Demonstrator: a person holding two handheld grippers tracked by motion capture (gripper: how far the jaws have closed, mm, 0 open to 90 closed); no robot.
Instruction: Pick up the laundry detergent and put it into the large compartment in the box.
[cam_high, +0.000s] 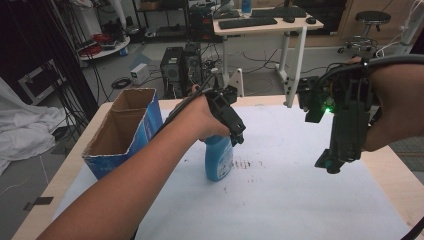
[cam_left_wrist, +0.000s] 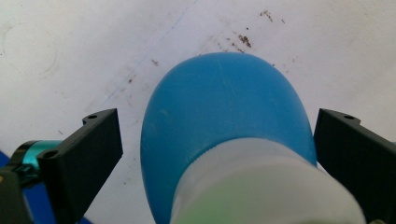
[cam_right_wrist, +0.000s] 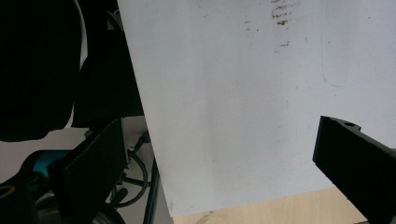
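One wooden table carries one white sheet marked with small brown smudges. One open cardboard box with blue sides stands at the far left. One blue bottle with a white label band stands upright near the middle of the sheet, right of the box. The left gripper reaches down over it, jaws apart on either side, not clamped. The right gripper hangs above the right side, well apart from the bottle, jaws wide apart around nothing.
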